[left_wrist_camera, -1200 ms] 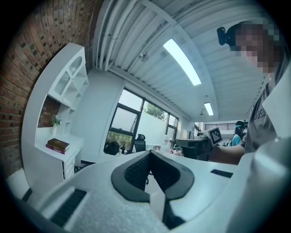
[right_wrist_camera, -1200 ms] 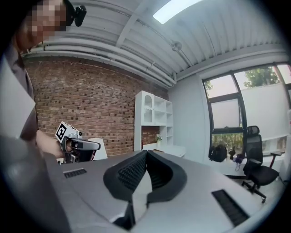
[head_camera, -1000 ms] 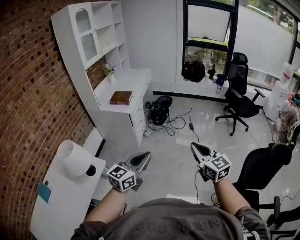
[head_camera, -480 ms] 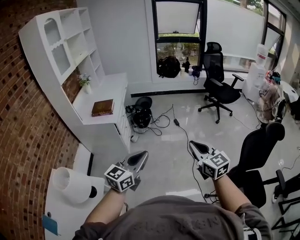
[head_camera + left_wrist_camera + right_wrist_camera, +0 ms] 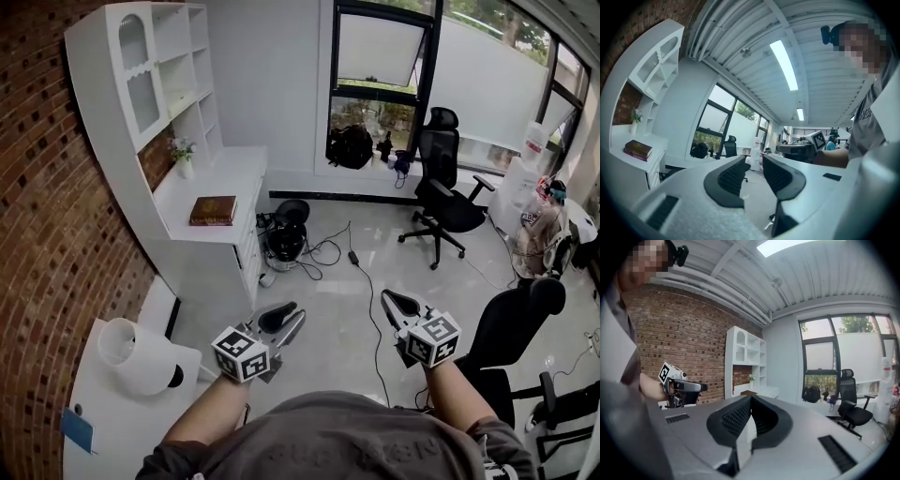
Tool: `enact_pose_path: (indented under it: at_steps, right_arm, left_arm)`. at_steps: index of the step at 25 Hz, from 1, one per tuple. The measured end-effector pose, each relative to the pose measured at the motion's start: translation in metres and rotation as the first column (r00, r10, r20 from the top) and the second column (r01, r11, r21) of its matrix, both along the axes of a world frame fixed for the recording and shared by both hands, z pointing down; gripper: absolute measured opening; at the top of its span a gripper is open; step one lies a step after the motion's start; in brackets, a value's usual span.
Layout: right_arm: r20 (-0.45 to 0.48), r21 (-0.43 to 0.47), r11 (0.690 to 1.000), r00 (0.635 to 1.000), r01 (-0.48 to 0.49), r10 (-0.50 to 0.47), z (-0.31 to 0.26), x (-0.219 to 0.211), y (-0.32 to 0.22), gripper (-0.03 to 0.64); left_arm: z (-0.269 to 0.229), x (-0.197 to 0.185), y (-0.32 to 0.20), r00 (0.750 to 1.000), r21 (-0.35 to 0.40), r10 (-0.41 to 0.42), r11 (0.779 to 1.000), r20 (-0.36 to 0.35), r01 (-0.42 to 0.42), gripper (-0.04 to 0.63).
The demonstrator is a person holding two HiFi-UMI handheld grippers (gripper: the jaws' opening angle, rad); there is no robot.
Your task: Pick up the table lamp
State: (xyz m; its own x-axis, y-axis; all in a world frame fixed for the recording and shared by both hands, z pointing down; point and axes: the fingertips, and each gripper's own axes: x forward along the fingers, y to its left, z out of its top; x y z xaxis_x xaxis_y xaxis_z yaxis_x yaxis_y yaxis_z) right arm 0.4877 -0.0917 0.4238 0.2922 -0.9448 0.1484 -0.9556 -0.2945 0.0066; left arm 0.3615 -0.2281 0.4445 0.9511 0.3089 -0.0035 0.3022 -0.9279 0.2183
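**A:** So where's the open room here?

**B:** The middle is mostly bare floor (image 5: 384, 291), with just some cables (image 5: 330, 251) trailing across it near the centre. The table lamp (image 5: 127, 349) at 8 o'clock is clear on its right side and from above.

**A:** What's in the way?

**B:** A brick wall (image 5: 47, 234) is close behind it at 9. The white desk (image 5: 225, 178) is at 10, and a black office chair (image 5: 511, 328) is at 4.
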Motion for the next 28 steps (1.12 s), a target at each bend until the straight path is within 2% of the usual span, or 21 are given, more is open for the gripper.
enact_pose_path:
  at_steps: [1, 4, 9, 11, 15, 19, 22, 28]
  right_arm:
    - [-0.001, -0.002, 1.000, 1.000, 0.018, -0.018, 0.001, 0.000, -0.003, -0.006]
    - [-0.005, -0.007, 0.996, 0.996, 0.093, -0.093, 0.003, -0.002, -0.022, -0.006]
    - [-0.009, -0.010, 0.978, 0.978, 0.207, -0.207, 0.005, -0.007, -0.059, -0.006]
    - [-0.005, -0.015, 0.957, 0.957, 0.289, -0.289, 0.008, -0.018, -0.084, -0.006]
    - [-0.007, -0.033, 0.895, 0.895, 0.445, -0.445, 0.016, -0.048, -0.140, -0.006]
    - [-0.012, -0.043, 0.828, 0.829, 0.558, -0.559, 0.033, -0.090, -0.189, -0.006]
    - [-0.013, -0.042, 0.781, 0.781, 0.624, -0.625, 0.049, -0.128, -0.223, -0.006]
    - [-0.003, -0.034, 0.676, 0.677, 0.736, -0.736, 0.093, -0.202, -0.275, -0.006]
  left_arm:
    - [0.002, -0.001, 0.000, 1.000, 0.006, -0.015, 1.000, 0.001, 0.015, 0.116]
    - [0.012, -0.012, -0.009, 0.995, 0.014, -0.096, 0.995, 0.000, 0.096, 0.167]
    - [0.030, -0.032, -0.024, 0.976, 0.032, -0.218, 0.976, 0.019, 0.218, 0.176]
    - [0.038, -0.053, -0.034, 0.952, 0.028, -0.306, 0.952, 0.027, 0.306, 0.176]
    - [0.053, -0.098, -0.058, 0.880, 0.014, -0.472, 0.881, 0.044, 0.472, 0.176]
    - [0.075, -0.149, -0.083, 0.792, 0.010, -0.607, 0.794, 0.064, 0.607, 0.178]
    - [0.102, -0.192, -0.100, 0.706, 0.035, -0.703, 0.711, 0.087, 0.703, 0.179]
    - [0.169, -0.271, -0.129, 0.514, 0.062, -0.847, 0.525, 0.134, 0.849, 0.186]
